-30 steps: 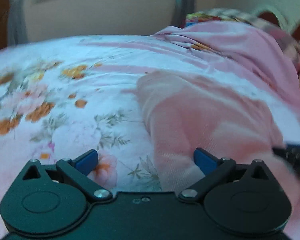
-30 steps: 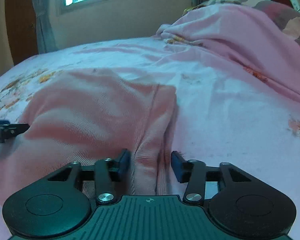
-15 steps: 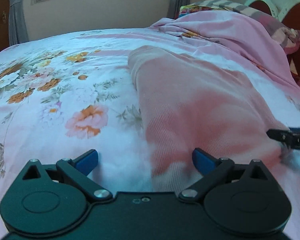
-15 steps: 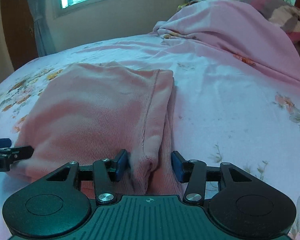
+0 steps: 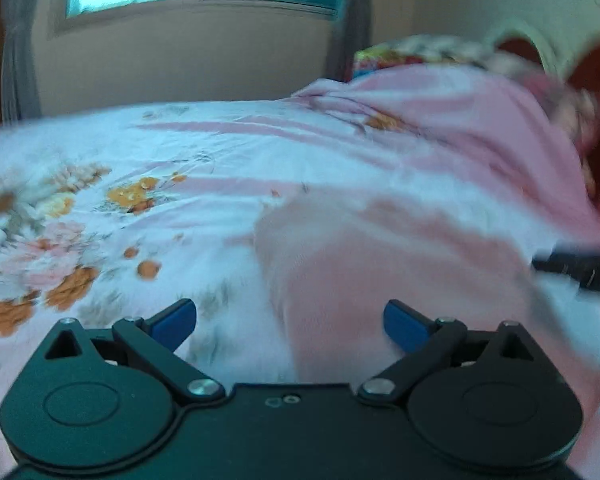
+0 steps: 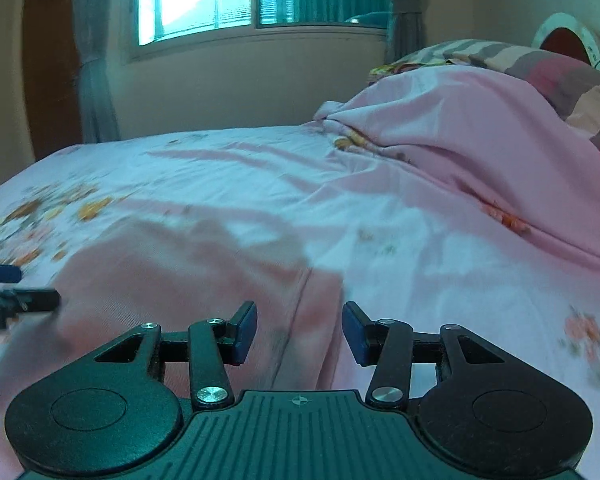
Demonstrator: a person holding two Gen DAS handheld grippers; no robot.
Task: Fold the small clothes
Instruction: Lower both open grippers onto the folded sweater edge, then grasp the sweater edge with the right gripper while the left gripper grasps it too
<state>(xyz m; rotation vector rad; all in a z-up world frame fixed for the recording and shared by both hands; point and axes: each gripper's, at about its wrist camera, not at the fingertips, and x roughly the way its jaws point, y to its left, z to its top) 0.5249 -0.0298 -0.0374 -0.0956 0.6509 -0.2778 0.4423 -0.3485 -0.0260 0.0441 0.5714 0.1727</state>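
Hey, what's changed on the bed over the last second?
Both grippers pulled back and up; the views blurred and the window rose higher. The pink garment looks flat on the floral bedsheet, folded as before. Left gripper jaws stay wide open, right gripper jaws partly open, nothing gripped.

Your garment (image 5: 380, 280) is a salmon-pink ribbed knit, lying flat on the flowered bed (image 5: 180, 168), folded lengthwise with a seam running along its right side; details blurred.
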